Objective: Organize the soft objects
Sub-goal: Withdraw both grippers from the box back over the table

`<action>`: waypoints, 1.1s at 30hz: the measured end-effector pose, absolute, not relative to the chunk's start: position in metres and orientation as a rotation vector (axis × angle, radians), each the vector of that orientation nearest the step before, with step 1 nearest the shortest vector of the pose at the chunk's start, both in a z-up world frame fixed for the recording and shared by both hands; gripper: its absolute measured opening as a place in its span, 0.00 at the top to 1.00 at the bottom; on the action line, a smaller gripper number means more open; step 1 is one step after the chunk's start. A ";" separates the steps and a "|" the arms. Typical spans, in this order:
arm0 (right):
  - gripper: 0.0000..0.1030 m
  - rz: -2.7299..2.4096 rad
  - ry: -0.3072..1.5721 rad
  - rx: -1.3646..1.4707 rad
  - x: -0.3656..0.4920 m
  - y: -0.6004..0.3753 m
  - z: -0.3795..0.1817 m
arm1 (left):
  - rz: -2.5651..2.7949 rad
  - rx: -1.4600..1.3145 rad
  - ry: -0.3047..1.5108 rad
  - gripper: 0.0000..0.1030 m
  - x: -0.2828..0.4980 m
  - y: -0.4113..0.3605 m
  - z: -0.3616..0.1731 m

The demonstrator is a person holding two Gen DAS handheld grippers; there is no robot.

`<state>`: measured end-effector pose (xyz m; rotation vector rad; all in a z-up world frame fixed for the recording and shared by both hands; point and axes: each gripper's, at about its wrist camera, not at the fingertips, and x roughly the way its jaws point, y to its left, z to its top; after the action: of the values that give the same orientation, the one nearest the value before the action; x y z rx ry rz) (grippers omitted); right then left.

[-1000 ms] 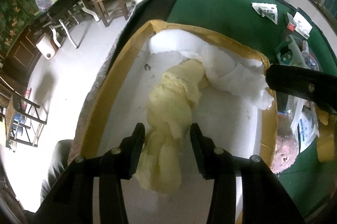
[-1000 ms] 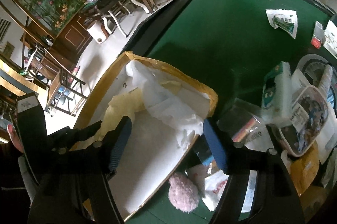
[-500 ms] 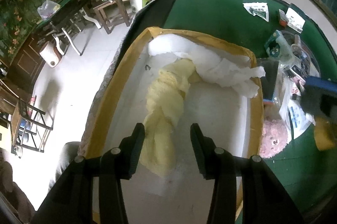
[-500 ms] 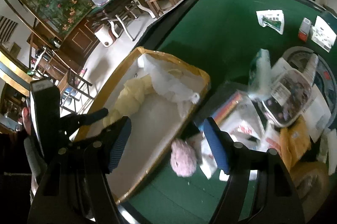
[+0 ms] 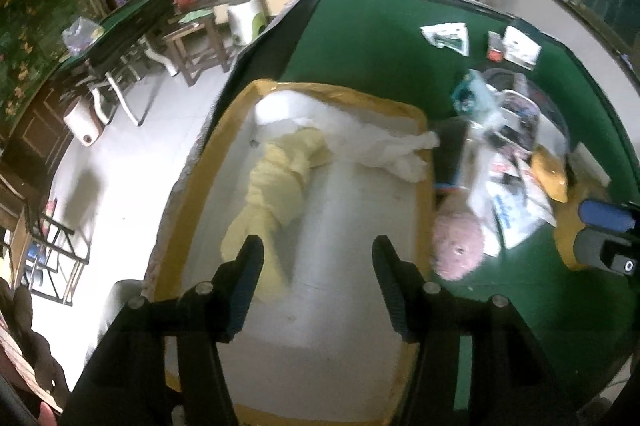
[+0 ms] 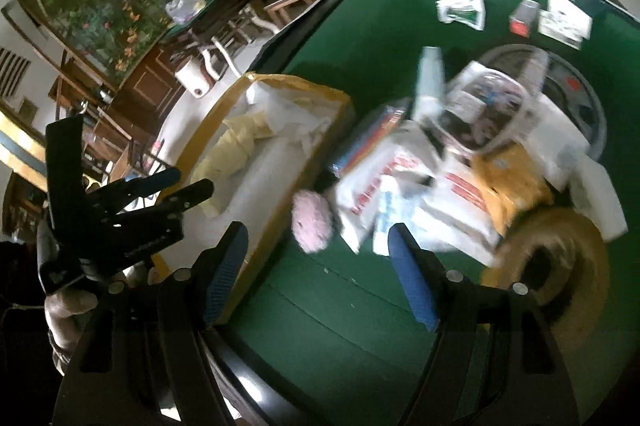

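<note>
Yellow cloth (image 5: 276, 181) now outside just-widened left claw (image 5: 316, 282); clutter (image 6: 452, 161) blurred.

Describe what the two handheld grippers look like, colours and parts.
Both are black frames with silver bolt heads. The left gripper has two black ribbed fingers. The right gripper has blue textured pads on its black fingers. No cables or sleeves are visible.

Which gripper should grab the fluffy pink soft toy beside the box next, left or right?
Right, probably. The right gripper is open and empty over the green table, with the fluffy pink soft toy just ahead between its fingers. The left gripper, jaws just opened, hangs over the yellow-rimmed box, toy off to its side.
</note>
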<state>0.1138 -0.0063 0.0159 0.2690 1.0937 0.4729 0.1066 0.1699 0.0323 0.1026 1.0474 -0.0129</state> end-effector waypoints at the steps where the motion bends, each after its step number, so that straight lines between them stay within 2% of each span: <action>1: 0.29 0.461 1.084 0.279 0.108 -0.013 0.017 | -0.027 0.111 1.045 0.44 0.104 0.165 0.033; 13: 0.29 0.344 1.085 0.379 0.074 -0.066 0.001 | -0.168 0.188 1.044 0.43 0.078 0.118 0.033; 33: 0.29 0.280 1.080 0.366 0.066 -0.090 0.008 | -0.235 0.234 1.067 0.43 0.070 0.087 0.024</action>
<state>0.0659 -0.0904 0.0079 0.3656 1.0802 0.2802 0.0700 0.0873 0.0243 0.2339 1.0672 -0.2348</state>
